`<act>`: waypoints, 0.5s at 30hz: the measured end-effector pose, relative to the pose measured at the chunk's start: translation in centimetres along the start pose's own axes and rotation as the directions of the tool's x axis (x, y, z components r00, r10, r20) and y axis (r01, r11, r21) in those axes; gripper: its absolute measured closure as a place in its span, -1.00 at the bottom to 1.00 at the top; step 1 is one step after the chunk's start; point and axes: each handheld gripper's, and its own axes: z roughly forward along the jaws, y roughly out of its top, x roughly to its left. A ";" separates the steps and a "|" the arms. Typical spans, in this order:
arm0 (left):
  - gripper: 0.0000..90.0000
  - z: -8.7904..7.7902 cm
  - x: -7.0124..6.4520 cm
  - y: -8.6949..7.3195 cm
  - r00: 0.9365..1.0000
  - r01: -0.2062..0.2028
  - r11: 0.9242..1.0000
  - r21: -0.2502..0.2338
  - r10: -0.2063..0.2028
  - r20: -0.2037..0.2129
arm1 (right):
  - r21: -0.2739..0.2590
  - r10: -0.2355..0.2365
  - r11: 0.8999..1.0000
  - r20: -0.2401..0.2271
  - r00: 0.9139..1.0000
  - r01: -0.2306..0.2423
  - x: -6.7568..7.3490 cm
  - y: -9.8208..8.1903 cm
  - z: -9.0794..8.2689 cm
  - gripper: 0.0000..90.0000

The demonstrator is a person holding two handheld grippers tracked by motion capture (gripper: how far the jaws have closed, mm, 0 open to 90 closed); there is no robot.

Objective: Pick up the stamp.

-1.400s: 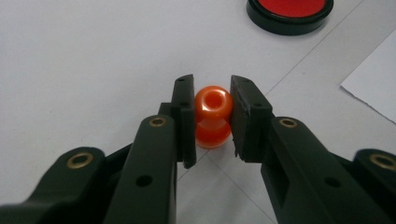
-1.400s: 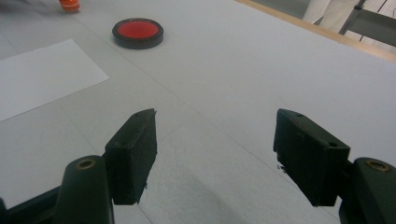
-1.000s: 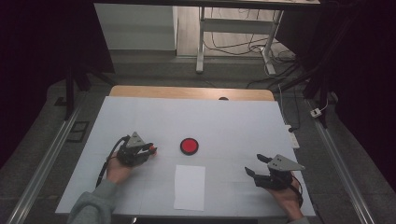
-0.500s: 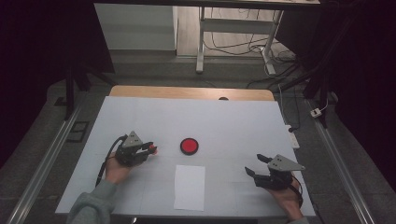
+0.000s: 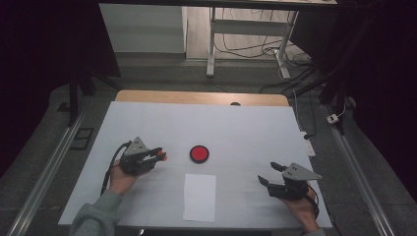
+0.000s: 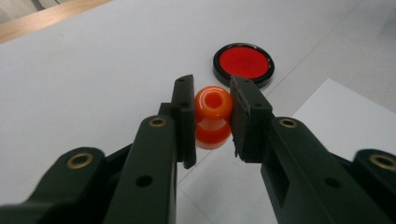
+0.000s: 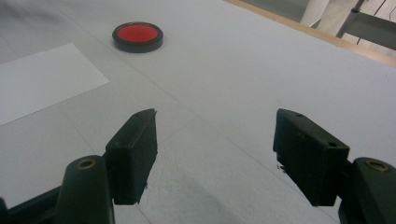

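Observation:
My left gripper [image 5: 160,156] lies at the left of the white table cover, shut on a small orange spool-shaped piece [image 6: 212,116]. Both pads press on its sides, and its hole faces the camera in the left gripper view. The orange piece [image 5: 163,157] pokes out toward a red disc with a black rim [image 5: 199,154], a short way to its right. The red disc [image 6: 243,63] sits just past the jaw tips. My right gripper [image 5: 269,174] rests at the front right, open, and my right gripper [image 7: 215,126] has nothing between its pads.
A white sheet of paper [image 5: 199,196] lies flat near the front edge, between the two hands and below the disc. The table's wooden far edge [image 5: 196,97] shows beyond the cover. A metal rail [image 5: 354,162] runs along the right side.
My left gripper has shifted slightly toward the red disc with the orange piece in it. The right gripper has stayed where it was.

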 end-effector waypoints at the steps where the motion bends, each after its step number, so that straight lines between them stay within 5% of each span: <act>1: 0.61 -0.1 -0.1 0.1 1.000 -0.003 1.000 -0.006 0.003 0.002 | 0.003 -0.001 1.000 0.001 1.000 0.001 0.0 0.0 0.0 -0.33; 15: 0.61 -1.4 -1.5 1.8 0.997 -0.033 0.997 -0.076 0.037 0.063 | -0.002 0.000 1.000 0.003 1.000 0.000 0.1 0.0 -0.1 -0.33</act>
